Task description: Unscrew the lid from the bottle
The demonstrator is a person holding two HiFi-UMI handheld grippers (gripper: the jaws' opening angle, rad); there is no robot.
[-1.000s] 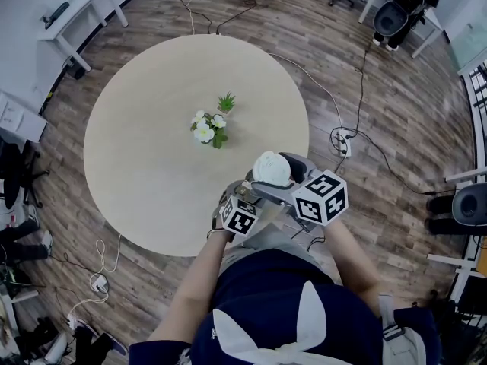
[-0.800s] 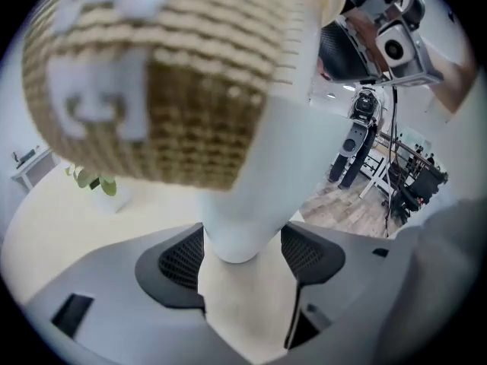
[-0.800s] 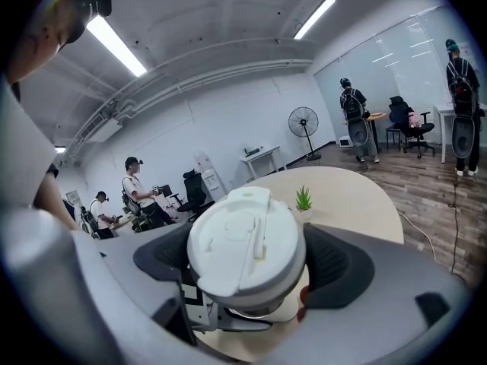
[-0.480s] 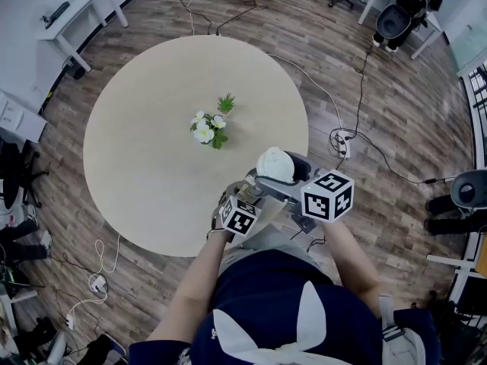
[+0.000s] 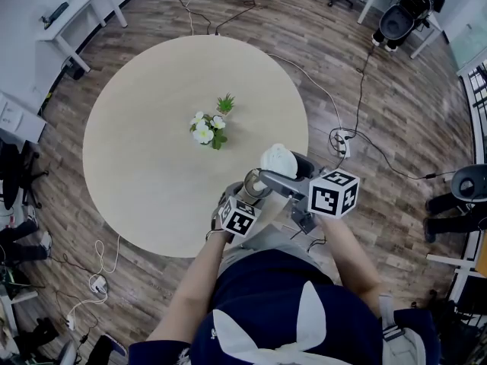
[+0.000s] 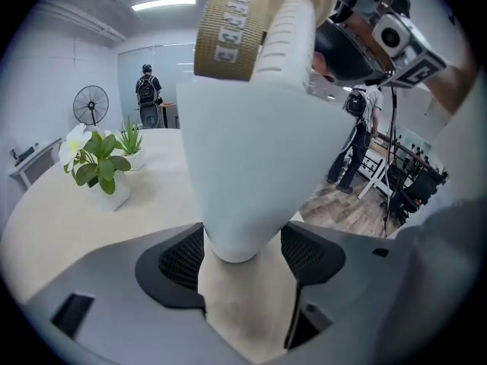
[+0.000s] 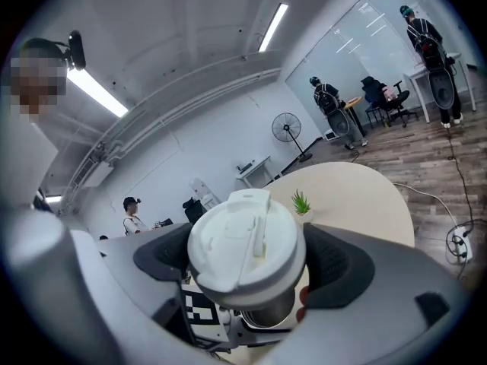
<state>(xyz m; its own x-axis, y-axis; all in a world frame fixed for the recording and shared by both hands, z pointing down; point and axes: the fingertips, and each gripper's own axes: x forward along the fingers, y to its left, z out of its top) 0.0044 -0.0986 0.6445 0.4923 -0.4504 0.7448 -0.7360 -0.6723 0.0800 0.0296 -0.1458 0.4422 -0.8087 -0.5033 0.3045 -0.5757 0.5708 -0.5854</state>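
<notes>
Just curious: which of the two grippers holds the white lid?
The right gripper: its jaws are closed on the white lid. The left gripper clamps the bottle instead.

The table (image 5: 137,150) is a plain pale beige against the brown plank floor (image 5: 396,90). Near the table's middle stand white flowers (image 5: 204,131) with green leaves, and just beyond them a small green plant (image 5: 226,102). At the table's near edge the bottle (image 6: 251,166) is white, with a tan band (image 6: 228,29) (its lettering paler), and the lid (image 7: 245,245) is white too. The left tongs (image 6: 242,253) and right tongs (image 7: 247,261) are grey with black meshed pads (image 6: 181,261). Each carries a cube (image 5: 333,193) patterned in black-and-white squares.
</notes>
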